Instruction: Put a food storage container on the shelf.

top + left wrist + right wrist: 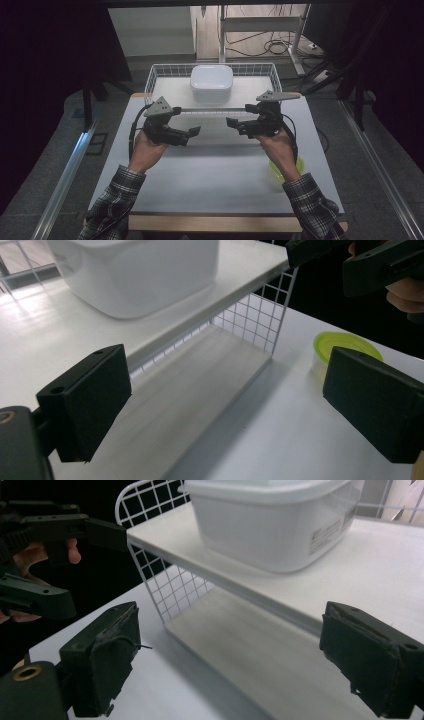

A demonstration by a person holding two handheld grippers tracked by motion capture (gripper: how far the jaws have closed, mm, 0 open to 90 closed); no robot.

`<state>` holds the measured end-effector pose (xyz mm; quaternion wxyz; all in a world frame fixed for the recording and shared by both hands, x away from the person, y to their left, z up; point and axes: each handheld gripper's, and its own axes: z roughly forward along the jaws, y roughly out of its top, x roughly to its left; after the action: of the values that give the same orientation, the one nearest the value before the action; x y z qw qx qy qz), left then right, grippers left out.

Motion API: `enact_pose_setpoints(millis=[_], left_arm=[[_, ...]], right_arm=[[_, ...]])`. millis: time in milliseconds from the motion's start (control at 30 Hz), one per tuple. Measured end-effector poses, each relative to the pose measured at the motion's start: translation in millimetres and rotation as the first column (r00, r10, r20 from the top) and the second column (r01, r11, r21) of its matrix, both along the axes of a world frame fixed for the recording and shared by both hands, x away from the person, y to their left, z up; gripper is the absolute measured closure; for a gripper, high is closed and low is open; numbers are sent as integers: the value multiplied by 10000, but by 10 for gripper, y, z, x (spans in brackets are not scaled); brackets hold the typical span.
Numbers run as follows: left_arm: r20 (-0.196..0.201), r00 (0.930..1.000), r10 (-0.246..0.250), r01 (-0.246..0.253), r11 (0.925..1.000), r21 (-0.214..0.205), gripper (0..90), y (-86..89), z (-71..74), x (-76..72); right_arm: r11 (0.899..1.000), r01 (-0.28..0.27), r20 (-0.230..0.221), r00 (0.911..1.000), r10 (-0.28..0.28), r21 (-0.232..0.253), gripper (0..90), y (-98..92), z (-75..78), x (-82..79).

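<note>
A white lidded container (211,82) (135,275) (275,520) stands on the top board of a white wire shelf (155,75) (250,315) (165,592) at the far side of the table. My left gripper (192,134) (227,410) hovers in front of the shelf's left half, open, with nothing between its jaws. My right gripper (231,123) (230,662) faces it from the right, also open and holding nothing. Both point inward toward the lower level of the shelf. A yellow-green round dish (277,172) (345,342) sits on the table, partly hidden under the right forearm.
The white table (215,175) stretches from the shelf to the wooden front edge. Dark floor, metal rails and cables surround it. In the left gripper view the right gripper (360,260) shows at the top right; in the right gripper view the left gripper (50,530) shows at the left.
</note>
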<state>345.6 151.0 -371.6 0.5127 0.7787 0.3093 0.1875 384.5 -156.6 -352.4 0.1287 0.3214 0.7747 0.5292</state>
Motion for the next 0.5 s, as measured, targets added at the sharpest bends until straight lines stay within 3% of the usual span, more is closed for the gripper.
enact_pose_setpoints(millis=[333,500], left_arm=[[-86,9998,-201,203,9996,180,49,11,-165,-186],[-120,9996,-246,246,9997,-11,46,48,-227,-286]], right_arm=[[9989,-232,166,9996,239,-402,62,-52,-166,-172],[9980,-327,270,9991,342,-544,51,-85,-246,-260]])
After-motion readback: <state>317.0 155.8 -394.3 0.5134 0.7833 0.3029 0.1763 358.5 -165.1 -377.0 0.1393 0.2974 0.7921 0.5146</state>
